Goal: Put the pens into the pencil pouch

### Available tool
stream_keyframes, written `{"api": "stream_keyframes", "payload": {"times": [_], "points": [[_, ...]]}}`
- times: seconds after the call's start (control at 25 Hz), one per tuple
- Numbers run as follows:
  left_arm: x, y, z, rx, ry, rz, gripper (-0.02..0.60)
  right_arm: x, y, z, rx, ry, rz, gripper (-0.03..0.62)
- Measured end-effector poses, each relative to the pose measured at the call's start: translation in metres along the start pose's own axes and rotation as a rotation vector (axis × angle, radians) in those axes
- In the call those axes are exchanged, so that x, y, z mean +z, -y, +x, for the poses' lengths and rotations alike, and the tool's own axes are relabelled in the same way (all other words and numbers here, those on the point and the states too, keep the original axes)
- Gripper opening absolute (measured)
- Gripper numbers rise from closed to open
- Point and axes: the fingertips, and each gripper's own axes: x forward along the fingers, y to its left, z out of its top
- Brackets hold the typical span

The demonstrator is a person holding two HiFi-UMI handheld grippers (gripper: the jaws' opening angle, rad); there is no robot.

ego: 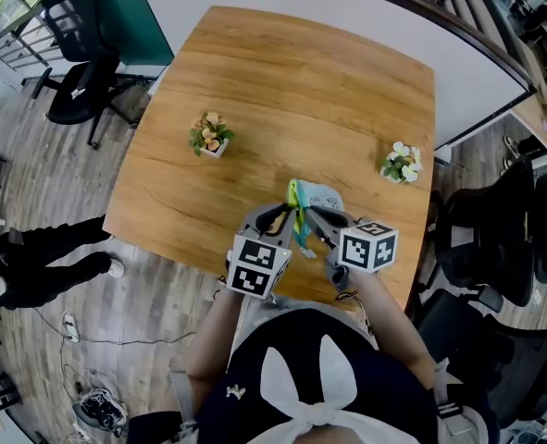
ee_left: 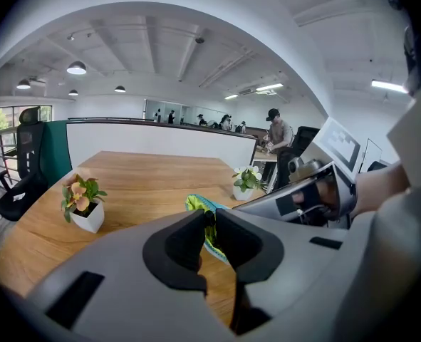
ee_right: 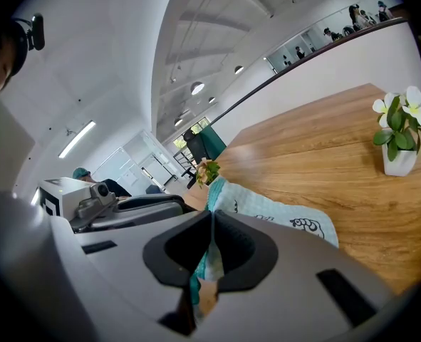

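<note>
Left gripper (ee_left: pixel 211 221) pinching green-lined edge of pencil pouch (ego: pixel 323 196); right gripper (ee_right: pixel 211 219) pinching its other edge, both near the person's body, with pouch's far end resting on wooden surface (ego: pixel 282 91).

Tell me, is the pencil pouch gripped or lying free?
Gripped. The left gripper and right gripper are each shut on an edge of the pencil pouch, fabric pinched between their jaws.

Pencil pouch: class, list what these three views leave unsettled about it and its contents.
- Contents: no view shows inside the pencil pouch; its own fabric hides any pens.
- Opening: head view, partly covered by the left gripper and right gripper pinching its edge.
- Printed figures: right gripper view, too small to identify.
</note>
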Motion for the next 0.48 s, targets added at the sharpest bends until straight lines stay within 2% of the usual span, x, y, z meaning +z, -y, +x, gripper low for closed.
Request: {"api": "stream_keyframes", "payload": {"times": [0.2, 0.48], "points": [[0.002, 0.004, 0.005, -0.008, -0.006, 0.019, 0.06, 0.001, 0.001, 0.0, 0.002, 0.006, 0.007, 0.023], [-0.014, 0.004, 0.017, -0.03, -0.063, -0.016, 0.061, 0.001, 0.0, -0.002, 0.006, 0.008, 0.011, 0.023]]}}
